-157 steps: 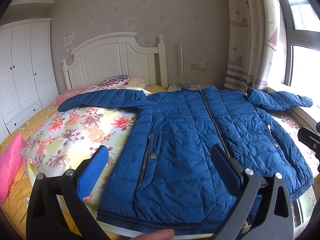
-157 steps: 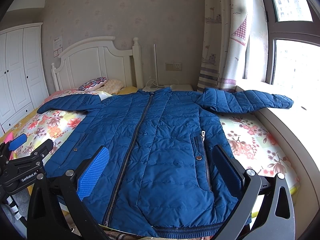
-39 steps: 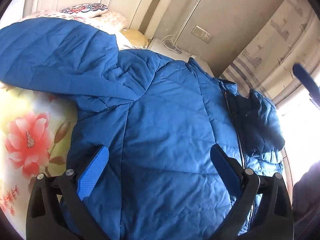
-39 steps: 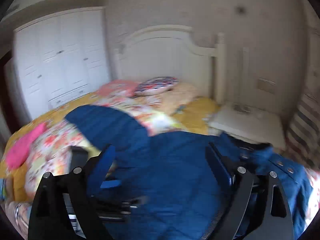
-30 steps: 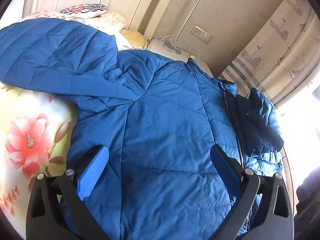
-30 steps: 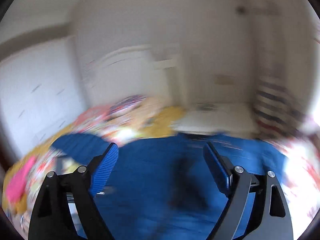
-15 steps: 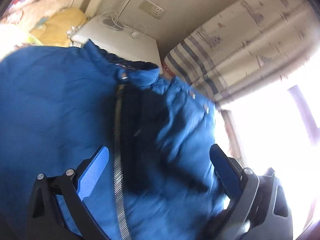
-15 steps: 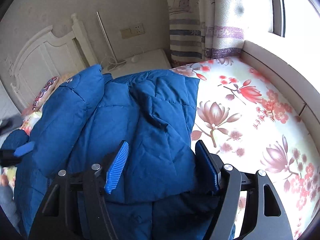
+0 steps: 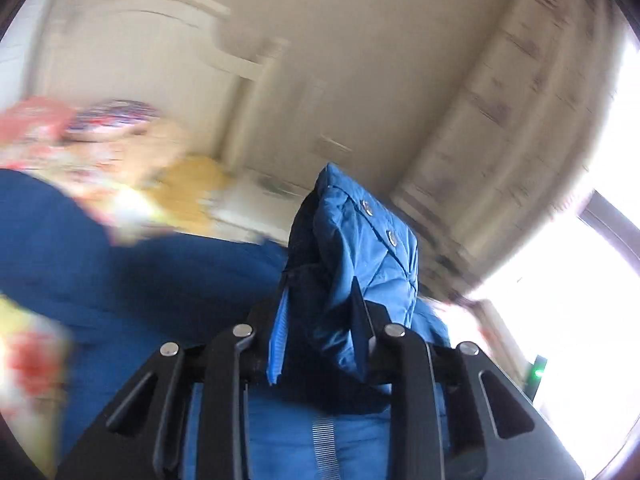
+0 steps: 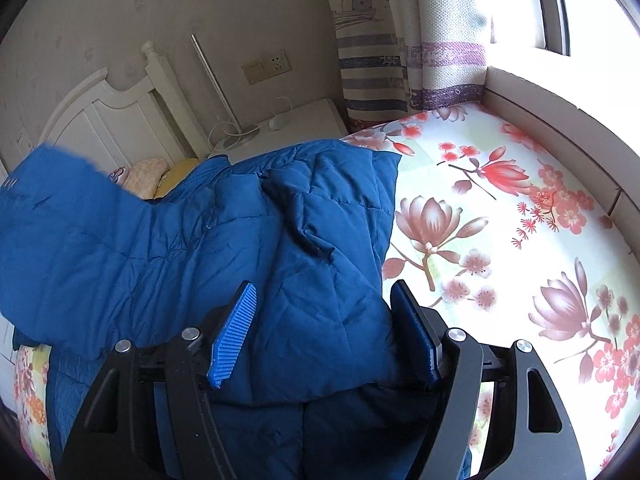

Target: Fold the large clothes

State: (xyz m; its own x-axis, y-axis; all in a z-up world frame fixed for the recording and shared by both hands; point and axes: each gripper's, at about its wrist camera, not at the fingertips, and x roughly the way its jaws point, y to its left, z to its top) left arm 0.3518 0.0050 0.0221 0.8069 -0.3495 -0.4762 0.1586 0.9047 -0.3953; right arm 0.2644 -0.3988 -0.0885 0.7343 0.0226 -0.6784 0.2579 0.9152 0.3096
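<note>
A blue quilted jacket [image 10: 224, 240] lies on the floral bed, its right side folded over onto its body. My left gripper [image 9: 320, 312] is shut on a bunched fold of the jacket [image 9: 360, 256] with two snap buttons, lifted above the bed; that view is blurred. My right gripper [image 10: 324, 320] hovers over the folded right edge of the jacket, jaws partly open, with fabric between the pads but not pinched. A sleeve [image 10: 52, 200] rises at the left of the right wrist view.
The floral bedsheet [image 10: 500, 240] lies bare to the right, bounded by a window ledge [image 10: 560, 120]. A white nightstand [image 10: 304, 120] with a lamp pole, a headboard [image 10: 112, 120] and a striped curtain [image 10: 392, 60] stand at the far end.
My left gripper has closed on a fold of the jacket and lifted it. My right gripper has narrowed and dropped closer over the folded right edge.
</note>
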